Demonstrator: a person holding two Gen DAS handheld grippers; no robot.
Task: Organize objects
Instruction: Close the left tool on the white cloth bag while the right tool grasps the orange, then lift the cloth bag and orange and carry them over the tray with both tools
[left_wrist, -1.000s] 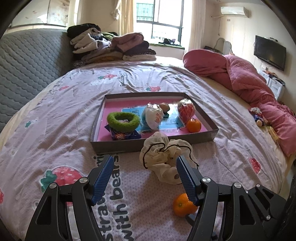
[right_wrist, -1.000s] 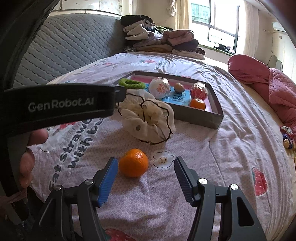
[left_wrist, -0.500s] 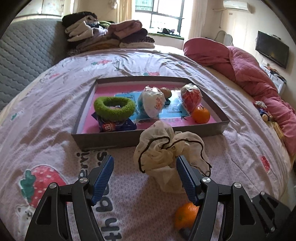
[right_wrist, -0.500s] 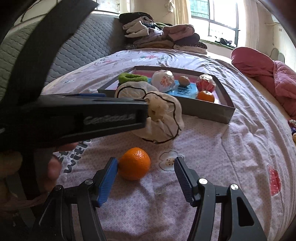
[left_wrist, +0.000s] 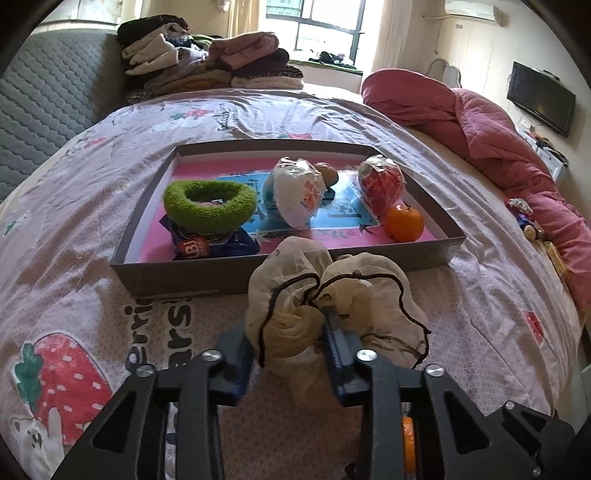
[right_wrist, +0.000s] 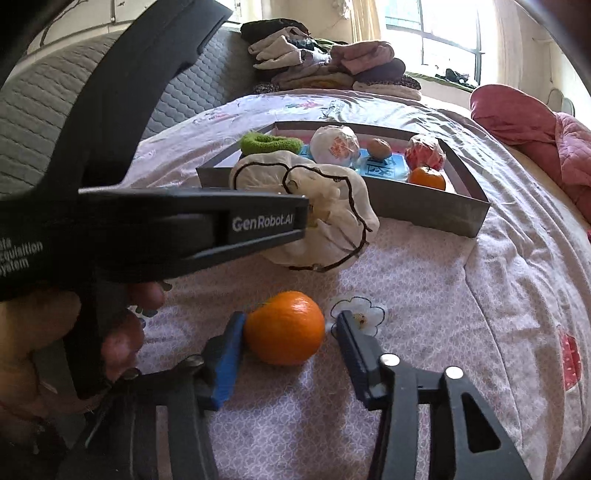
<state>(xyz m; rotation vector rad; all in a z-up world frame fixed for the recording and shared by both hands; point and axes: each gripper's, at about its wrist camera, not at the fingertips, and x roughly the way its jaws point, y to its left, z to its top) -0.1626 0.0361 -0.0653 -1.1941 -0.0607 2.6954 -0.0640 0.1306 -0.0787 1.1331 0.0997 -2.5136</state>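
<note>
A cream cloth scrunchie with a black edge (left_wrist: 295, 295) lies on the bedsheet just in front of a grey tray (left_wrist: 184, 273). My left gripper (left_wrist: 288, 343) is shut on one fold of the scrunchie; it also shows in the right wrist view (right_wrist: 321, 221). A loose orange (right_wrist: 284, 332) lies on the sheet between the fingers of my right gripper (right_wrist: 288, 343), which is part closed around it; the left pad touches it and a small gap shows on the right. The tray holds a green scrunchie (left_wrist: 210, 206), wrapped snacks and another orange (left_wrist: 404, 223).
A pink quilt (left_wrist: 498, 147) is heaped on the bed's right side. Folded clothes (left_wrist: 207, 62) are stacked at the far end by the window. A grey padded headboard (left_wrist: 40, 110) stands at the left. The left gripper's body (right_wrist: 147, 229) crosses the right wrist view.
My left gripper moved forward over the cream scrunchie and closed on a fold of it. My right gripper moved up to the loose orange and narrowed around it.
</note>
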